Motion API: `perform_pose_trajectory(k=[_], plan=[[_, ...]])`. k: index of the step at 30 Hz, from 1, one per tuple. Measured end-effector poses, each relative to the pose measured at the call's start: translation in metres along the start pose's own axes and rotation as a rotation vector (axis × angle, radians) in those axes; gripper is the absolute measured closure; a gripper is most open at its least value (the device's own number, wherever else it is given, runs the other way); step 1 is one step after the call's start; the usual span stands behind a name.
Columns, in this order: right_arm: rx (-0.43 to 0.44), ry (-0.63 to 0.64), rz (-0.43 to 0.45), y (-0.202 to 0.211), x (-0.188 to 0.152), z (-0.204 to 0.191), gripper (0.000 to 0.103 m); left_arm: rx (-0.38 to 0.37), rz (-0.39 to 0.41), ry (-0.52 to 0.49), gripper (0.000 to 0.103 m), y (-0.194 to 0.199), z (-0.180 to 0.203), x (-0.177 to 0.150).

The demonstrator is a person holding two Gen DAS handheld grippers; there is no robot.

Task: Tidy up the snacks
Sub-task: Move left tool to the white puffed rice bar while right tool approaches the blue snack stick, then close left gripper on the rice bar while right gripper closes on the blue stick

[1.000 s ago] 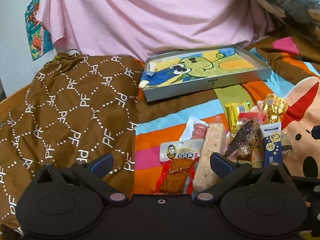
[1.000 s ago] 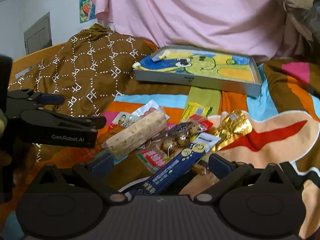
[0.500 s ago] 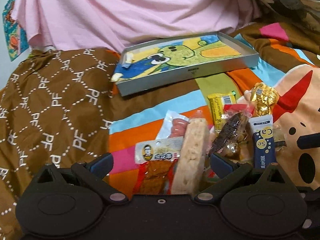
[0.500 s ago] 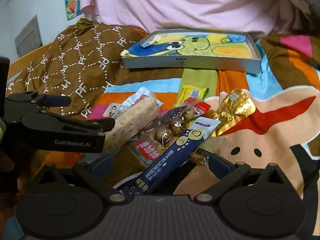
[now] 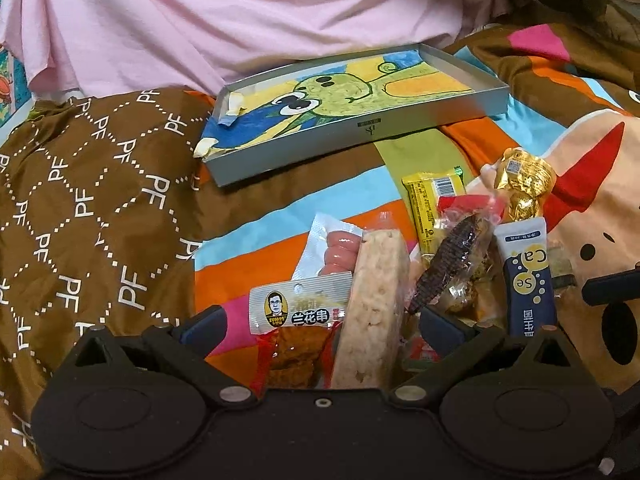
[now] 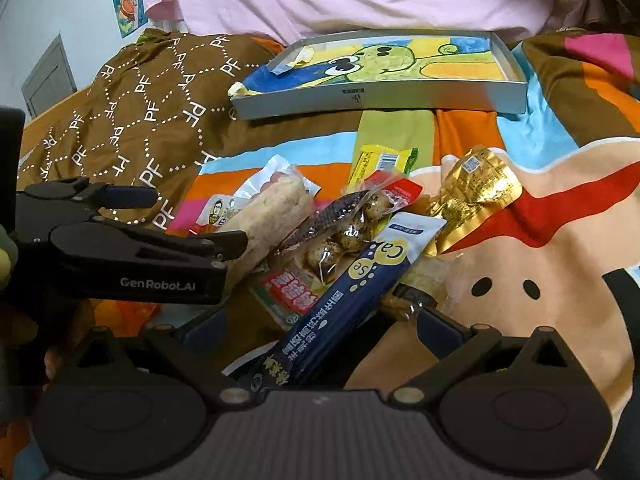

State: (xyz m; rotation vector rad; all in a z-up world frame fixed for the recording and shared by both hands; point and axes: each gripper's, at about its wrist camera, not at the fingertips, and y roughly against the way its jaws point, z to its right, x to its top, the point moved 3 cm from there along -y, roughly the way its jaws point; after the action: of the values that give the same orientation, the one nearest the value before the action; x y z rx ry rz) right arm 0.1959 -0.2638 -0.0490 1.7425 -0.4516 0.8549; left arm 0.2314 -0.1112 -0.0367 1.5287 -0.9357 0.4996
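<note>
A pile of snacks lies on the striped blanket in front of a shallow grey tray (image 5: pixel 360 130) (image 6: pixel 380 100) lined with a cartoon drawing. My left gripper (image 5: pixel 320 324) is open, its fingers on either side of a red skewer packet (image 5: pixel 296 316) and a pale rice bar (image 5: pixel 376 308). My right gripper (image 6: pixel 320 326) is open around the lower end of a dark blue Ca-Se packet (image 6: pixel 352 292) (image 5: pixel 528 280). A quail-egg packet (image 6: pixel 344 236), a yellow packet (image 6: pixel 380 160), a gold foil packet (image 6: pixel 476 196) and a sausage packet (image 5: pixel 336 248) lie in the pile. The left gripper (image 6: pixel 192 218) shows at the left of the right wrist view.
A brown quilt with white "PF" lettering (image 5: pixel 100 200) bulges on the left. Pink cloth (image 5: pixel 240 20) hangs behind the tray. The cartoon blanket (image 6: pixel 520 280) stretches to the right of the pile. A wall poster (image 6: pixel 126 4) hangs at far left.
Both grippers have moved forward and lower toward the snack pile. The left one has shifted right, so the skewer packet and rice bar now lie between its fingers. Both stay open.
</note>
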Motion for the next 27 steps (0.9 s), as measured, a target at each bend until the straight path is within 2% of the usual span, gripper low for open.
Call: perform_pose_trajectory(k=[4,9,14,18,27], plan=[[0.023,-0.010,-0.014,-0.003,0.000,0.000,0.000,-0.021,-0.003,-0.009,0.005,-0.002,0.001,0.003],[0.095,-0.100,-0.025,-0.003,0.001,0.008,0.001,-0.058,-0.016,0.002,0.014,-0.004,0.002,0.006],[0.106,-0.121,-0.020,-0.003,0.003,0.009,0.015,-0.092,-0.029,-0.002,0.025,-0.007,0.004,0.007],[0.096,-0.142,-0.034,-0.008,0.004,0.009,0.026,-0.126,-0.051,0.002,0.042,-0.010,0.004,0.007],[0.069,-0.213,-0.054,-0.017,0.002,0.021,0.047,-0.147,-0.104,0.036,0.056,-0.023,0.003,0.002]])
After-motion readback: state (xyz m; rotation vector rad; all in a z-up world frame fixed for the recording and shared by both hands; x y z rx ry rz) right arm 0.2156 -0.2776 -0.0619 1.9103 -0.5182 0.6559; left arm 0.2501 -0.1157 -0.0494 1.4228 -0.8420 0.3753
